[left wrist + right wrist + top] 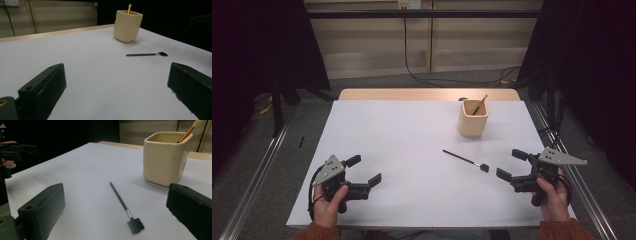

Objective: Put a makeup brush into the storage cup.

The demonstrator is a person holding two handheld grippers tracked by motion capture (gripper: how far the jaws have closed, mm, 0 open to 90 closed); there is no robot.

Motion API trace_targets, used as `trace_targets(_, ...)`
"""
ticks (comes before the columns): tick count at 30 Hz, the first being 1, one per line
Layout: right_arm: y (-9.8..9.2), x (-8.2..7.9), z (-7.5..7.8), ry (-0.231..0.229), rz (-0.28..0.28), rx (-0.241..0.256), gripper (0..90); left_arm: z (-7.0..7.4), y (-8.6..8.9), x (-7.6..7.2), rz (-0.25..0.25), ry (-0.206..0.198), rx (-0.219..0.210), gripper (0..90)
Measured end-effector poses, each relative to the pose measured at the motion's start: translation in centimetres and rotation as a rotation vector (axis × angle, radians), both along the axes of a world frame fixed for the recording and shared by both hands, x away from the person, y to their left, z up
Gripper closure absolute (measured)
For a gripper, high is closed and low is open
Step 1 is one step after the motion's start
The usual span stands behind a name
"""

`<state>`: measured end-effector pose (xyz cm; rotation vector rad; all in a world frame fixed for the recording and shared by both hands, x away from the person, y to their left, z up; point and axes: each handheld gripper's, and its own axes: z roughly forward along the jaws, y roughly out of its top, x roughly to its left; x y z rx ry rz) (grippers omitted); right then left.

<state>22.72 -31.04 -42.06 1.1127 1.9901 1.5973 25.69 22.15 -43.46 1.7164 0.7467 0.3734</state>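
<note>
Brush (465, 160) is the thing nearest the right gripper (508, 165): a thin black wand with a small comb-like head, lying flat on the white table (412, 150), its head end just ahead of that gripper's open fingertips and its handle pointing away toward the middle of the table. In the right gripper view the brush (124, 208) lies between the two spread black fingers (40, 210) and a little beyond them, not touching either. The cream holder (473, 118) stands farther out past the fingers, with a wooden-handled brush (480, 104) already leaning inside it.

The left gripper (367, 170) rests low at the near left, its fingers (42, 87) also wide apart and empty, well away from the wand.

From where I stand, the trouble lies in how flat and thin the wand is. If the right fingers come down at a slant, one tip may nudge the head and spin the wand across the smooth sheet instead of closing on it. Pinching only the bristle head could let it pivot and droop, making it awkward to drop into the holder. A low swing toward the holder could also knock its wall, or bump the handle leaning inside.
</note>
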Motion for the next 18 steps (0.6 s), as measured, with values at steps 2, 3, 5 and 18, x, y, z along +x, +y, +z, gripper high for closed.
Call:
trace_targets(2, 0.2, 0.2, 0.2, 0.002, 0.014, -0.006, 1.2, 0.0, -0.1, 0.0, 0.005, 0.001, -0.004, 1.9)
trace_targets(3, 0.5, 0.4, 0.3, -0.009, 0.016, -0.018, 1.3, 0.0, 0.0, 0.1, 0.006, 0.004, 0.0, 1.9)
trace_targets(5, 0.8, 0.6, 0.6, -0.013, 0.024, -0.017, 1.0, -0.1, 0.0, 0.1, 0.013, 0.007, 0.0, 1.9)
trace_targets(18, 2.7, 3.7, 1.7, -0.023, 0.021, -0.039, 2.4, -0.1, 0.2, 0.1, 0.021, 0.014, -0.001, 1.9)
